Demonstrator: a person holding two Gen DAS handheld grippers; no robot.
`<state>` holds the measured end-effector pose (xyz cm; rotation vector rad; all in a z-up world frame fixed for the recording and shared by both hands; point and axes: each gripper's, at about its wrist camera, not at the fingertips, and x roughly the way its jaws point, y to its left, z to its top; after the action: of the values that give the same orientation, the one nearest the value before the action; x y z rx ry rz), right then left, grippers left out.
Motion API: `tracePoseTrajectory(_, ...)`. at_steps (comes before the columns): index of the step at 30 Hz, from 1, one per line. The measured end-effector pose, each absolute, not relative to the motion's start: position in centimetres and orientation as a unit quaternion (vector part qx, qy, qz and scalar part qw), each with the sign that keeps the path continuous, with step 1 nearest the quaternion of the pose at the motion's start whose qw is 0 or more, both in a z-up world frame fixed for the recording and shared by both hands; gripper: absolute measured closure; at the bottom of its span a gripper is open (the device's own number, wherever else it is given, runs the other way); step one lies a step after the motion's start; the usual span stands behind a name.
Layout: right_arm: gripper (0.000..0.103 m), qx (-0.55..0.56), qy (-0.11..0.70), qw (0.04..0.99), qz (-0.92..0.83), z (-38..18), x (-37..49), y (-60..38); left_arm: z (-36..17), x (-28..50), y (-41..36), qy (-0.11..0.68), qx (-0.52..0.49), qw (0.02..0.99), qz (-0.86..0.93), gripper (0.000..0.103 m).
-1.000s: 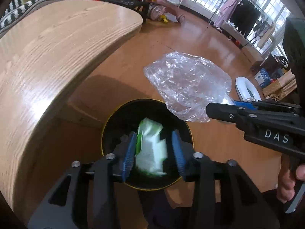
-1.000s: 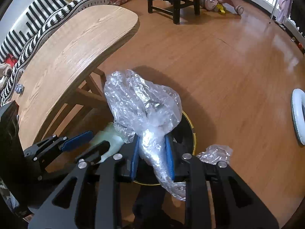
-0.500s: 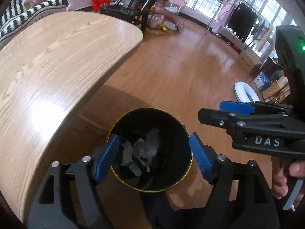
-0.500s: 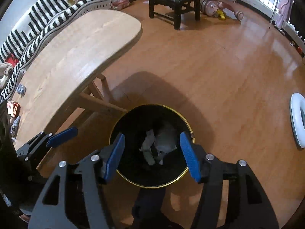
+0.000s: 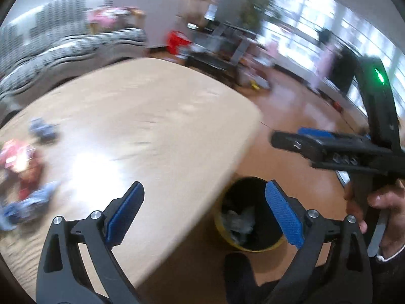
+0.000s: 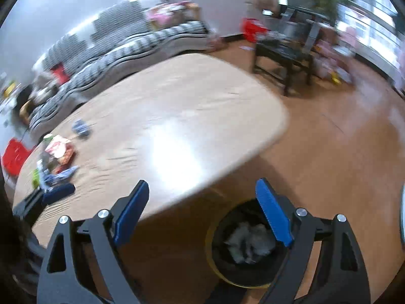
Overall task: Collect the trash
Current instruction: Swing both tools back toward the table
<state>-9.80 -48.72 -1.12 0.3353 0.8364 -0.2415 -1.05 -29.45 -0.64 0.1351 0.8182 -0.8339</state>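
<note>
A black trash bin with a yellow rim stands on the floor by the wooden table's edge, with crumpled white trash inside; it also shows in the right wrist view. My left gripper is open and empty, raised over the table edge and bin. My right gripper is open and empty, just above the bin. Several wrappers and scraps lie at the far left of the table. Both views are blurred.
The wooden table fills the left and centre. A striped sofa runs behind it. A black chair stands on the wooden floor to the right. The right gripper shows in the left wrist view.
Both grippers let go of their trash into the bin, opened wide, then rose and swung left toward the table top. The plastic bag and green-white wrapper are no longer held.
</note>
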Motion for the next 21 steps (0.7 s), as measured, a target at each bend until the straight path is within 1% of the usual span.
tracePoseTrajectory(4, 0.02, 0.135, 0.408, 0.901, -0.053, -0.3, -5.5, -43.0, -0.1, 2.1, -20.9, 0.396, 0.025, 0.863, -0.314, 0.009)
tracePoseTrajectory(11, 0.02, 0.085, 0.416, 0.903, 0.062, 0.2, 0.6, -31.1, 0.5, 4.7, -7.9, 0.394, -0.021, 0.898, -0.195, 0.008)
tracePoseTrajectory(16, 0.02, 0.041, 0.421, 0.899, 0.117, -0.7, 3.5, -23.8, -0.5, 5.3, -1.0, 0.398, -0.02, 0.908, -0.128, 0.008)
tracePoseTrajectory(21, 0.02, 0.016, 0.43, 0.892, 0.139, -2.1, 5.2, -19.7, -1.5, 6.4, 2.5, 0.411, -0.03, 0.905, -0.106, 0.008)
